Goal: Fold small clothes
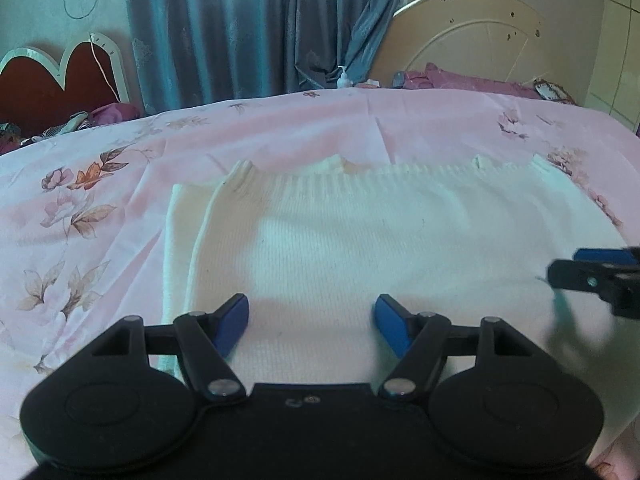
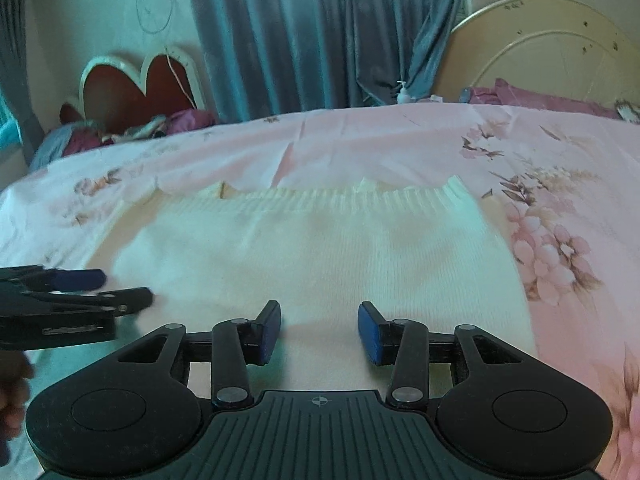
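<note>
We see a white knitted sweater (image 1: 360, 232) lying flat on a bed with a pink flowery sheet (image 1: 100, 200). Its ribbed edge is on the far side. On the left, our left gripper (image 1: 312, 326) hangs over the near part of the sweater. Its blue jaws are wide apart and hold nothing. On the right, our right gripper (image 2: 319, 330) also hangs over the sweater, jaws parted and empty. Blue curtains (image 1: 240, 28) hang behind the bed.
</note>
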`<state>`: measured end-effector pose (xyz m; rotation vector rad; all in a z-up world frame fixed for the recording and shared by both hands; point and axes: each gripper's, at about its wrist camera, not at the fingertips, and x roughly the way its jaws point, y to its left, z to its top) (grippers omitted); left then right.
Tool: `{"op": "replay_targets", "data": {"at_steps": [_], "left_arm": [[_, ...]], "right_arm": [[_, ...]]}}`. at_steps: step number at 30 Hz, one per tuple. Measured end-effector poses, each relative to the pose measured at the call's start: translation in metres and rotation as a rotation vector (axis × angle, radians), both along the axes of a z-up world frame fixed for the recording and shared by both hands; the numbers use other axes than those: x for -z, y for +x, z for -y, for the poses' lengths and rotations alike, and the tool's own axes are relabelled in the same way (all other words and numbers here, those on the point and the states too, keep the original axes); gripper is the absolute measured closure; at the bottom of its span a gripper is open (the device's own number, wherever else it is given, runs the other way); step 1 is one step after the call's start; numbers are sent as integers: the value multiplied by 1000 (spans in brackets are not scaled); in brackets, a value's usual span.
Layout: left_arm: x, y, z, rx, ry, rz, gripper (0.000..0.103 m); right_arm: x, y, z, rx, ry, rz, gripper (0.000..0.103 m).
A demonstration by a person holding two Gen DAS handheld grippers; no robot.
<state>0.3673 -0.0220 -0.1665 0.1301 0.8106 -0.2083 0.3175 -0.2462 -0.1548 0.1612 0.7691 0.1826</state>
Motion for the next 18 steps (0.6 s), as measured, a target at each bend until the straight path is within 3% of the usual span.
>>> {"op": "replay_targets", "data": {"at_steps": [8, 13, 18], "left_arm": [[-9, -11, 0, -5, 28, 13, 34], [-19, -40, -5, 19, -9, 11, 33], [-7, -62, -9, 57, -5, -40, 31]], "right_arm": [[-1, -40, 3, 42, -63, -23, 60], [7, -58, 14, 97, -91, -54, 60], [11, -69, 12, 108, -134, -63, 60]]}}
